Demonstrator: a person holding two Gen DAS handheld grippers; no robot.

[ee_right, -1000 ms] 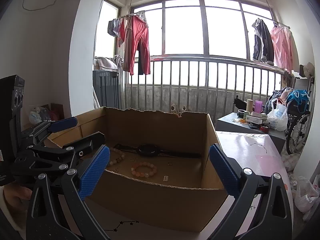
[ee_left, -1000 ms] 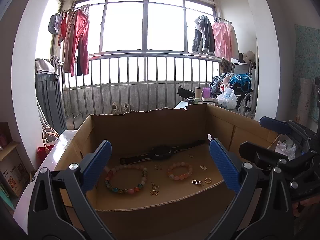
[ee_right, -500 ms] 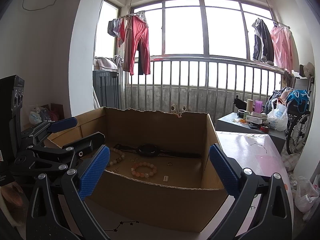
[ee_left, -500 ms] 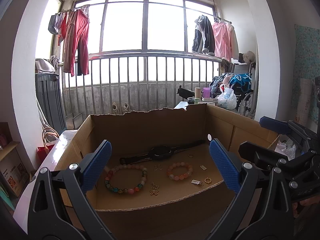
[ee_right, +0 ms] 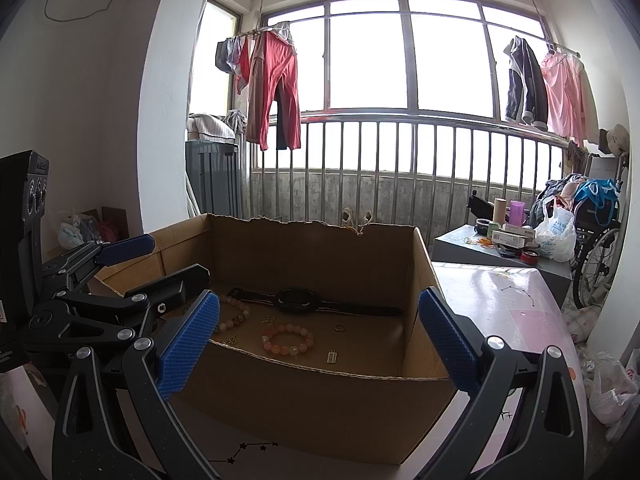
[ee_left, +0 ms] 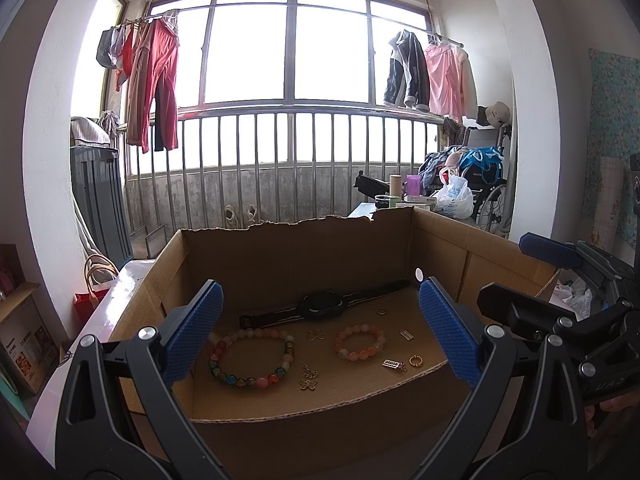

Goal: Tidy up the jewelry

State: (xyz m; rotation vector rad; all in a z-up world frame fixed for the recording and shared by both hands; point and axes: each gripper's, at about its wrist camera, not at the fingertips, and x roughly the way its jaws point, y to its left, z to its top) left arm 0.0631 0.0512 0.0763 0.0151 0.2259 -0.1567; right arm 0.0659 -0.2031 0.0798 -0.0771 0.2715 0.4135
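An open cardboard box holds the jewelry. Inside lie a black watch, a multicoloured bead bracelet, a peach bead bracelet, gold butterfly charms, a gold ring and small charms. My left gripper is open and empty, held in front of the box's near wall. My right gripper is open and empty, also in front of the box. Each gripper shows at the edge of the other's view.
The box stands on a glossy pale table. Beyond are a metal railing, hanging clothes, a grey side table with clutter and a wheelchair at right.
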